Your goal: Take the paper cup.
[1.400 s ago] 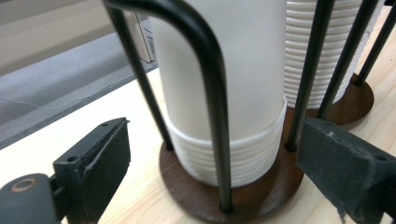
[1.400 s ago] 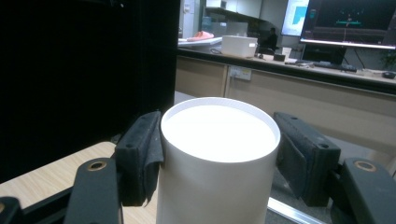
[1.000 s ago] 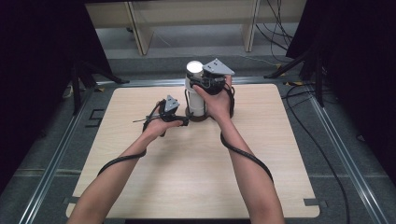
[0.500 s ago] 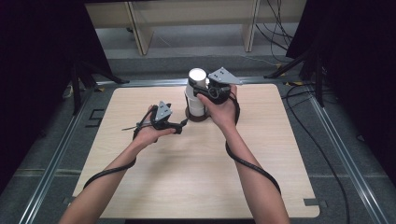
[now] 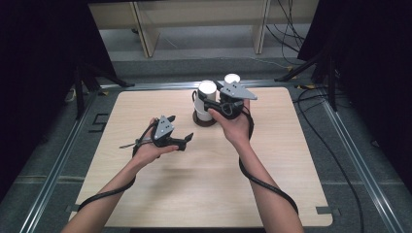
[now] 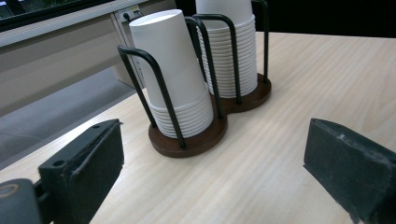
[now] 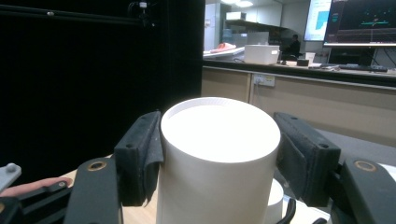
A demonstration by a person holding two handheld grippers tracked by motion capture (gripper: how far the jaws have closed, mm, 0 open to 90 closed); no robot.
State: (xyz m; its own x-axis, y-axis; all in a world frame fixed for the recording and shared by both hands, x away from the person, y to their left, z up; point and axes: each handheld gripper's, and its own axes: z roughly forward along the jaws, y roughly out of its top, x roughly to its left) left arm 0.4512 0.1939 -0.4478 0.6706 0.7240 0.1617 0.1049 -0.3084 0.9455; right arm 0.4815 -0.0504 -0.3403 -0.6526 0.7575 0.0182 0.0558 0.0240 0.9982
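Note:
A black wire rack on a brown base point(image 6: 187, 140) holds two stacks of upturned white paper cups, a nearer stack point(image 6: 177, 93) and a farther stack point(image 6: 233, 60). In the high view the rack point(image 5: 204, 120) stands at the table's far middle, with the farther stack's top point(image 5: 231, 77) behind the grey plate. My right gripper point(image 5: 208, 103) point(image 7: 219, 161) is shut on one white cup point(image 5: 206, 90) point(image 7: 217, 135) over the rack. My left gripper point(image 5: 187, 140) point(image 6: 212, 163) hangs to the rack's left. Its jaws have just been opening and hold nothing.
The wooden table point(image 5: 194, 194) has bare room in front of the rack and to both sides. A black cable point(image 5: 265, 187) trails from the right gripper along the forearm. Metal rails run along the table's sides, and a beige cabinet point(image 5: 194, 14) stands beyond its far edge.
My left gripper has drawn away from the rack, leftward and toward the person. My right hand has come nearer with the cup, uncovering the second stack's top.

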